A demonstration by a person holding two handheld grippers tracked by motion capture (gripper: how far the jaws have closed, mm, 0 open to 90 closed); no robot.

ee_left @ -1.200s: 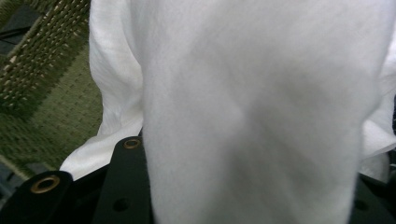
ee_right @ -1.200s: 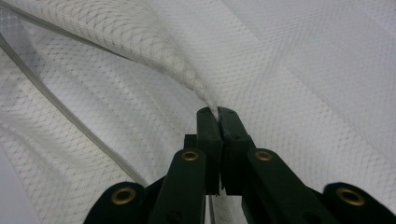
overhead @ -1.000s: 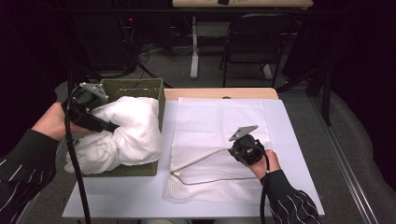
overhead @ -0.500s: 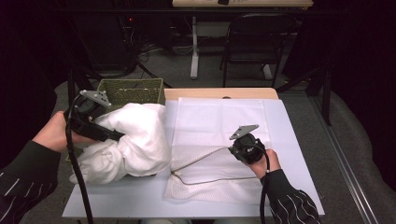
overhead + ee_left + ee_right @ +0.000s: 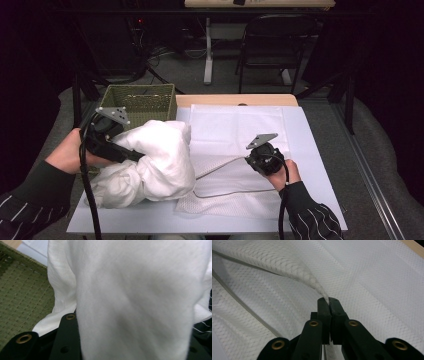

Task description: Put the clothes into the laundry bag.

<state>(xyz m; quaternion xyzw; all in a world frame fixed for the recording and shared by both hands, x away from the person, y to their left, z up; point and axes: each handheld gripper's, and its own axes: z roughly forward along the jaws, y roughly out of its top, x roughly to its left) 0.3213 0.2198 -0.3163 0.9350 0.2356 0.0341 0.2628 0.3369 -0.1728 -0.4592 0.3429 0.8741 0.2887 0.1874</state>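
High view shows the left gripper point(image 5: 131, 154) at the middle left of the frame, closed on a bulky white garment point(image 5: 155, 165) that hangs from it, partly above the near left part of the surface point(image 5: 310, 150) and just in front of the green basket point(image 5: 142, 100). The basket stands at the upper left of the surface and I cannot see anything more inside it. The right gripper point(image 5: 248, 161), at the middle right of the frame, is closed on the upper layer of a white mesh bag point(image 5: 240, 130) that lies flat over the middle of the surface; the pinched layer is lifted, so the mouth of the bag, marked by its pale edge band point(image 5: 220, 167), opens toward the left. In the right gripper view the two jaws press together at the centre of the frame with a thin fold of the mesh bag point(image 5: 294, 270) between them, and the edge band point(image 5: 242, 305) runs across the left of that frame. In the left gripper view the garment point(image 5: 135, 300) covers most of the frame, so the jaw tips are hidden behind the cloth, and the basket point(image 5: 22, 297) is at the left. I judge that the step in hand is to bring the garment to the bag. The next move calls for carrying the garment to the right and low, into the opening, while the right gripper holds the mesh layer high enough, because the bundle is thick and loose parts could catch on the edge.
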